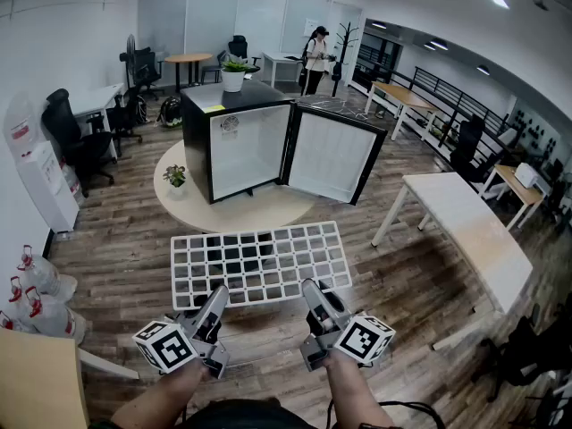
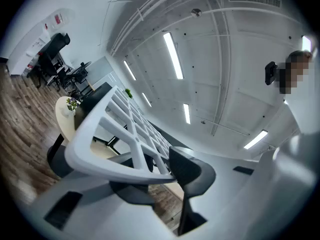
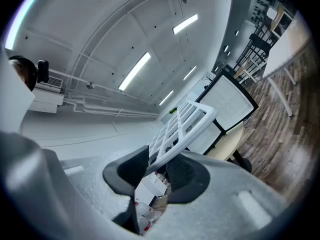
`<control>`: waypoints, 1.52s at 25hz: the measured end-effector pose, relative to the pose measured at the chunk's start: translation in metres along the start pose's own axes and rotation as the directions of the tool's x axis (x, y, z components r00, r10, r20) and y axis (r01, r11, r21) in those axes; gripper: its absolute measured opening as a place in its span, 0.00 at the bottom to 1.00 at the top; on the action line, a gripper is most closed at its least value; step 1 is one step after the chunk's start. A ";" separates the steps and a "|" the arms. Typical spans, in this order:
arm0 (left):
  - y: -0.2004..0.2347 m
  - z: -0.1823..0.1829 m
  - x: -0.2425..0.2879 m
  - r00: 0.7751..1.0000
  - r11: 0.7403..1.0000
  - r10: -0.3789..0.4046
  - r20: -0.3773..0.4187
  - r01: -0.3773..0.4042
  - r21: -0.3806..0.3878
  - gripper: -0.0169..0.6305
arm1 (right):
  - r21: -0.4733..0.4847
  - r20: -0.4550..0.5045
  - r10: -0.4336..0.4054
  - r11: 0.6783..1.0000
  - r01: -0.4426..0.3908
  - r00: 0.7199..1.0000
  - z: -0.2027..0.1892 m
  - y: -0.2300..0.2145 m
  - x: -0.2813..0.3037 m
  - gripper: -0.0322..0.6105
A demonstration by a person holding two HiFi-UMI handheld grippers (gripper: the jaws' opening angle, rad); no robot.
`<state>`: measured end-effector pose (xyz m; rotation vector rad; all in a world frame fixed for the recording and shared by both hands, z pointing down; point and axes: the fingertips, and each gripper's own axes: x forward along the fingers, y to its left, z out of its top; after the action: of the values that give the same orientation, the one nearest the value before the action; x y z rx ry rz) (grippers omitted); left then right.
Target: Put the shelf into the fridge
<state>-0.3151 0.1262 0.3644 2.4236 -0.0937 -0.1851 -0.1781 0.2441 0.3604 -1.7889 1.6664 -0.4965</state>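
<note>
Left gripper (image 1: 217, 295): clamped on near edge of shelf (image 1: 259, 264).
Right gripper (image 1: 313, 290): clamped on same edge.
Shelf: held level, near fridge (image 1: 234, 141), not touching.
Fridge door (image 1: 332, 156): open.

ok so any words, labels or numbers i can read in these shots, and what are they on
Nothing can be read in any view.
Round mark on the fridge front: too small.
Yellow label on the fridge top: too small.
Red label on the water dispenser: blurred.
Marker cubes: square patterns, no words.
Shelf: no print.
</note>
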 end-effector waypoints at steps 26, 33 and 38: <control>-0.034 -0.045 0.059 1.000 1.000 -0.020 -0.021 0.020 0.002 0.19 | 0.003 0.022 -0.001 1.000 0.001 1.000 0.048 -0.049 -0.042 0.22; -0.049 -0.066 0.085 0.999 1.000 -0.021 -0.027 0.021 0.005 0.19 | -0.004 0.027 0.002 1.000 -0.002 1.000 0.068 -0.073 -0.060 0.22; -0.043 -0.074 0.110 0.999 1.000 -0.021 -0.045 0.021 0.003 0.19 | 0.004 0.029 -0.011 1.000 0.011 1.000 0.078 -0.096 -0.058 0.22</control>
<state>-0.1945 0.1934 0.3793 2.4316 -0.0478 -0.1400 -0.0631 0.3153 0.3766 -1.7946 1.6357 -0.4763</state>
